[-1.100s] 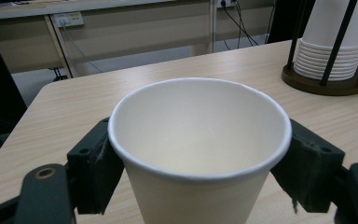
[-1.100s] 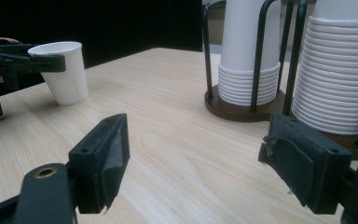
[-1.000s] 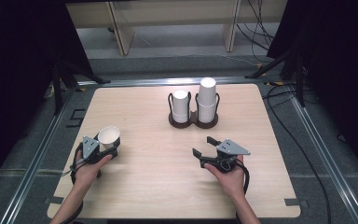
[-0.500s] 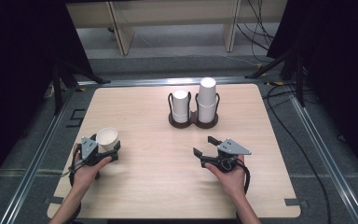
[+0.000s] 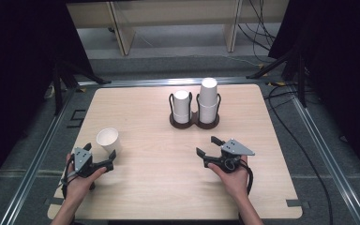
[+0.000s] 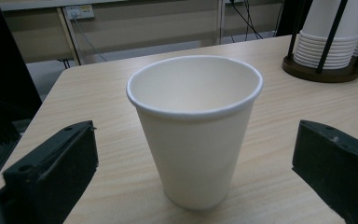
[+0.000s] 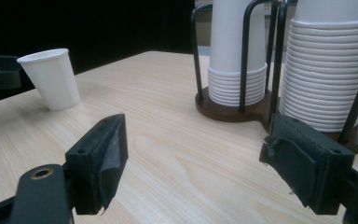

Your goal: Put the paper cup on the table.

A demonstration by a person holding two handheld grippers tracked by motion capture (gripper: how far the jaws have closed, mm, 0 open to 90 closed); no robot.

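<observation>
A white paper cup [image 5: 108,139] stands upright on the wooden table [image 5: 140,108] at the left. My left gripper [image 5: 100,151] is just behind it, and its jaws have just been opening. In the left gripper view the cup [image 6: 196,140] sits between the two wide-apart jaws, touched by neither. My right gripper [image 5: 206,145] rests open near the table's front right with nothing between its jaws. It faces a dark wire holder [image 5: 194,121] with two stacks of white cups [image 5: 208,101]. The right gripper view shows those stacks [image 7: 326,70] close ahead and the single cup [image 7: 51,77] far left.
The holder stands at the middle back of the table. Metal rails run along the floor on both sides of the table. Cables [image 5: 281,93] lie on the floor at the right, and a wooden bench [image 5: 178,18] stands beyond the far edge.
The left gripper let go of the cup and drew back a little toward the near edge. The cup stays standing where it was. The right hand kept still.
</observation>
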